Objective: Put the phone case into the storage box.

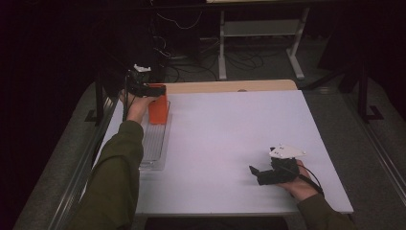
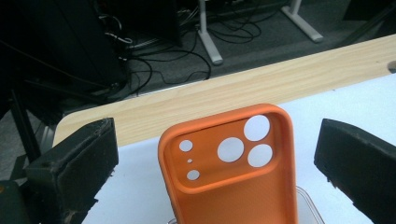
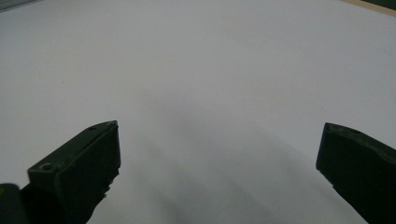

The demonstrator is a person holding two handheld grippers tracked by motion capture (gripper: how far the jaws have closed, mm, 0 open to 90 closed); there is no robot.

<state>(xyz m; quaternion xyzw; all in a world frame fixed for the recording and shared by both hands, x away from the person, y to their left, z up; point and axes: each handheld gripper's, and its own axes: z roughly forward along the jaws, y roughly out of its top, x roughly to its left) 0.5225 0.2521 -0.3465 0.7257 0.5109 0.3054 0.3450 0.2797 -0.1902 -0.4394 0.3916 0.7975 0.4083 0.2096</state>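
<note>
An orange phone case [image 1: 158, 110] stands upright at the far end of a clear plastic tray [image 1: 154, 148] on the left of the white table. My left gripper [image 1: 152, 89] is at the case's top. In the left gripper view the case [image 2: 233, 186] shows its inside and camera holes, and the left gripper [image 2: 217, 135] is open, with a gap between each jaw and the case's edges. My right gripper [image 1: 255, 172] rests low over the white surface at the front right. It is open [image 3: 219, 140] with nothing between its jaws.
A bare wooden strip [image 1: 230, 86] runs along the table's far edge behind the white top [image 1: 230, 134]. Beyond it are desk legs [image 1: 222, 52] and cables on the floor. A black rail [image 1: 99, 98] stands by the table's left edge.
</note>
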